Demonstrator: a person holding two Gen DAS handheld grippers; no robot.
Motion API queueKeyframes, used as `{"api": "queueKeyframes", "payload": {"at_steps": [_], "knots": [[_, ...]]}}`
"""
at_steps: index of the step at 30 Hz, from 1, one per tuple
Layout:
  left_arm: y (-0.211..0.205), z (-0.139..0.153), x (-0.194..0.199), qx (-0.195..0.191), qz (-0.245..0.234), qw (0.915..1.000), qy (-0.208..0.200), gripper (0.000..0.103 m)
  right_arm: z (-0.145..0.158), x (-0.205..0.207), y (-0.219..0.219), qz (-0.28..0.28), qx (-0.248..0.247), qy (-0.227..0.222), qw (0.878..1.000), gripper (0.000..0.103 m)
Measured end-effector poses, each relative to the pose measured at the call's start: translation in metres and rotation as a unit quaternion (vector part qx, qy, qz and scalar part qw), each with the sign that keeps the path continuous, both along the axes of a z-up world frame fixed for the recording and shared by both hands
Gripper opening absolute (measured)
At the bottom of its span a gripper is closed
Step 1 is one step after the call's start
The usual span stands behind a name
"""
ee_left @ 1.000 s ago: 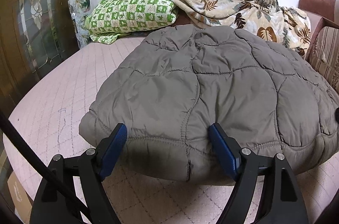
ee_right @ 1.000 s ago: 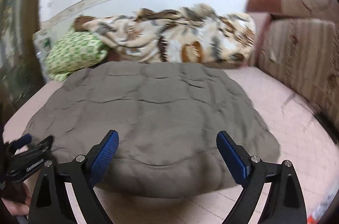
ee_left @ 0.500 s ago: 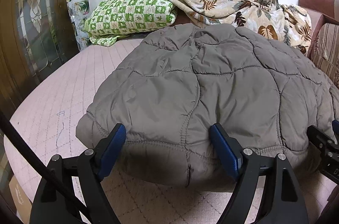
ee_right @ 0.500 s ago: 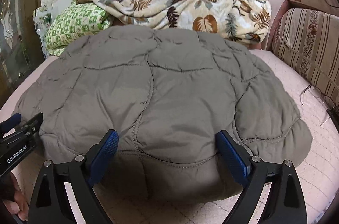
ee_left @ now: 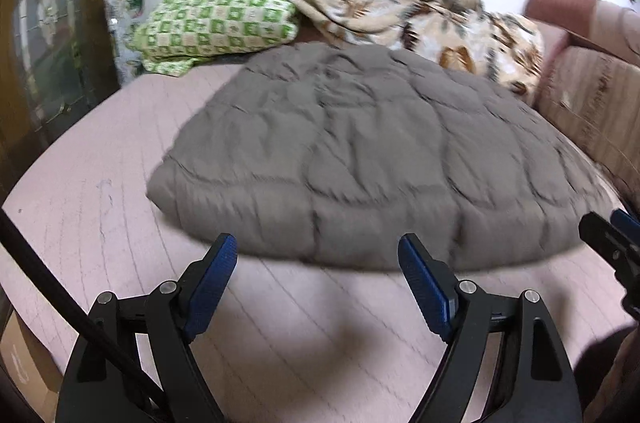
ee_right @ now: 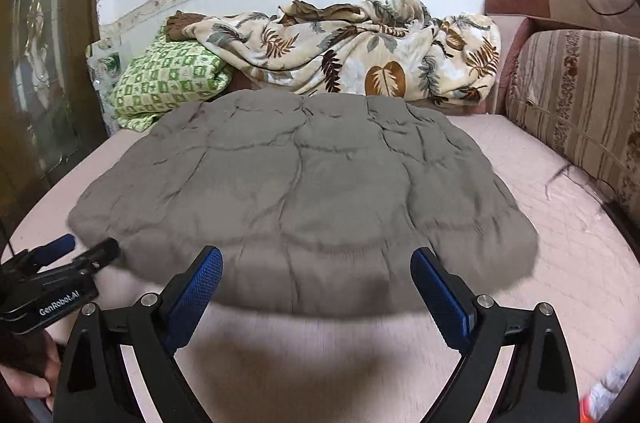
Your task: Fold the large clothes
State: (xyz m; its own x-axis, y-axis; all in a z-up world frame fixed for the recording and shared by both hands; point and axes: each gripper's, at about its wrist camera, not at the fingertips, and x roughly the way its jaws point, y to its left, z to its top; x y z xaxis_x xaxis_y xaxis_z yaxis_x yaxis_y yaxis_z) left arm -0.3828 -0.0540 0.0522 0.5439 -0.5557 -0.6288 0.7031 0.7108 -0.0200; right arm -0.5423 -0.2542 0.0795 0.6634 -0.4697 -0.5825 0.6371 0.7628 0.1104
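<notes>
A grey quilted padded garment (ee_left: 360,159) (ee_right: 304,191) lies folded flat in a thick slab on the pink bed sheet (ee_left: 120,183). My left gripper (ee_left: 316,259) is open just short of its near edge, with nothing between the blue pads. My right gripper (ee_right: 316,271) is open too, over the near hem, its pads free of the cloth. The left gripper (ee_right: 76,245) also shows at the left of the right wrist view, held by a hand (ee_right: 28,379). The right gripper's fingers (ee_left: 612,235) show at the right edge of the left wrist view.
At the back by the wall lie a green checked pillow (ee_right: 168,83) and a crumpled leaf-print blanket (ee_right: 360,55). A striped sofa cushion (ee_right: 576,103) stands on the right. A dark wooden door with glass (ee_right: 40,63) is on the left. Bare sheet (ee_right: 560,223) lies right of the garment.
Both grippers have drawn back from the garment's near edge, which sat between their pads before. More pink sheet now shows in front of the garment. The garment itself lies where it was.
</notes>
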Motion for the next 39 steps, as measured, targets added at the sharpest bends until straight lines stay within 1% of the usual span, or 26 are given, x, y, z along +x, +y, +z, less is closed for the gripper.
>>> {"api": "queueKeyframes", "payload": {"at_steps": [2, 4, 6, 8, 9, 10, 12, 14, 15, 16, 17, 18, 20, 23, 25, 27, 28, 29, 30, 31, 33, 34, 36, 37, 38, 39], "knots": [[-0.002, 0.000, -0.003, 0.007, -0.001, 0.9999, -0.009, 0.082, 0.004, -0.013, 0.009, 0.006, 0.007, -0.013, 1.000, 0.098], [-0.006, 0.001, -0.001, 0.008, 0.002, 0.9999, -0.014, 0.082, 0.010, -0.018, 0.011, -0.006, -0.009, -0.024, 1.000, 0.098], [-0.008, 0.006, -0.001, -0.001, -0.002, 0.9996, -0.027, 0.082, 0.013, -0.019, 0.000, -0.033, -0.017, -0.019, 0.999, 0.098], [-0.016, 0.010, 0.001, 0.005, -0.005, 0.9988, -0.048, 0.082, 0.011, -0.020, -0.016, -0.055, -0.004, -0.017, 0.998, 0.098], [-0.019, 0.012, 0.004, 0.007, -0.004, 0.9984, -0.055, 0.082, 0.009, -0.021, -0.029, -0.070, 0.016, -0.022, 0.997, 0.097], [-0.022, 0.013, 0.010, 0.010, 0.000, 0.9985, -0.054, 0.082, 0.009, -0.024, -0.038, -0.085, 0.026, -0.021, 0.996, 0.097], [-0.024, 0.011, 0.025, 0.016, 0.008, 0.9992, -0.036, 0.082, 0.006, -0.026, -0.060, -0.111, 0.049, -0.019, 0.992, 0.097], [-0.022, 0.005, 0.049, 0.021, 0.028, 0.9994, -0.003, 0.082, 0.001, -0.028, -0.080, -0.119, 0.078, -0.018, 0.990, 0.097], [-0.019, 0.003, 0.059, 0.015, 0.032, 0.9992, 0.018, 0.082, -0.002, -0.030, -0.089, -0.123, 0.099, -0.022, 0.987, 0.096], [-0.016, -0.001, 0.071, 0.005, 0.035, 0.9981, 0.051, 0.084, -0.006, -0.033, -0.099, -0.128, 0.117, -0.028, 0.984, 0.093], [-0.015, -0.002, 0.077, 0.002, 0.035, 0.9974, 0.063, 0.085, -0.010, -0.036, -0.106, -0.129, 0.135, -0.033, 0.982, 0.092], [-0.017, -0.004, 0.080, 0.006, 0.032, 0.9972, 0.067, 0.086, -0.017, -0.036, -0.115, -0.129, 0.161, -0.032, 0.978, 0.090], [-0.023, -0.010, 0.081, 0.022, 0.028, 0.9970, 0.069, 0.087, -0.030, -0.033, -0.128, -0.128, 0.207, -0.024, 0.969, 0.090], [-0.025, -0.013, 0.085, 0.021, 0.025, 0.9961, 0.081, 0.089, -0.042, -0.025, -0.136, -0.116, 0.238, -0.004, 0.964, 0.094], [-0.023, -0.012, 0.086, 0.018, 0.023, 0.9958, 0.086, 0.089, -0.043, -0.025, -0.134, -0.112, 0.235, -0.003, 0.965, 0.095], [-0.017, -0.007, 0.079, 0.007, 0.025, 0.9970, 0.073, 0.089, -0.038, -0.027, -0.128, -0.112, 0.221, -0.005, 0.969, 0.095], [-0.013, -0.003, 0.074, -0.002, 0.024, 0.9976, 0.064, 0.089, -0.034, -0.030, -0.123, -0.114, 0.209, -0.015, 0.971, 0.095], [-0.008, -0.001, 0.068, -0.008, 0.021, 0.9979, 0.060, 0.089, -0.026, -0.035, -0.114, -0.111, 0.189, -0.034, 0.975, 0.095], [-0.006, 0.000, 0.063, -0.011, 0.018, 0.9981, 0.058, 0.089, -0.020, -0.036, -0.107, -0.102, 0.171, -0.039, 0.979, 0.095], [-0.004, 0.001, 0.060, -0.012, 0.017, 0.9983, 0.055, 0.089, -0.015, -0.035, -0.099, -0.094, 0.152, -0.036, 0.983, 0.095], [-0.005, 0.000, 0.059, -0.006, 0.024, 0.9984, 0.051, 0.089, -0.002, -0.029, -0.078, -0.079, 0.088, -0.027, 0.993, 0.095], [-0.006, -0.001, 0.063, -0.003, 0.030, 0.9978, 0.059, 0.089, 0.000, -0.022, -0.071, -0.071, 0.063, -0.016, 0.995, 0.095], [-0.004, -0.011, 0.081, 0.002, 0.053, 0.9932, 0.104, 0.091, -0.004, -0.007, -0.065, -0.061, 0.042, 0.021, 0.997, 0.095], [-0.001, -0.016, 0.090, -0.006, 0.057, 0.9895, 0.133, 0.094, -0.007, -0.002, -0.065, -0.060, 0.041, 0.034, 0.997, 0.095], [0.001, -0.021, 0.097, -0.014, 0.059, 0.9858, 0.157, 0.095, -0.011, 0.003, -0.067, -0.060, 0.046, 0.048, 0.996, 0.095], [0.002, -0.025, 0.101, -0.017, 0.059, 0.9832, 0.172, 0.096, -0.016, 0.007, -0.069, -0.057, 0.054, 0.059, 0.995, 0.095]]}}
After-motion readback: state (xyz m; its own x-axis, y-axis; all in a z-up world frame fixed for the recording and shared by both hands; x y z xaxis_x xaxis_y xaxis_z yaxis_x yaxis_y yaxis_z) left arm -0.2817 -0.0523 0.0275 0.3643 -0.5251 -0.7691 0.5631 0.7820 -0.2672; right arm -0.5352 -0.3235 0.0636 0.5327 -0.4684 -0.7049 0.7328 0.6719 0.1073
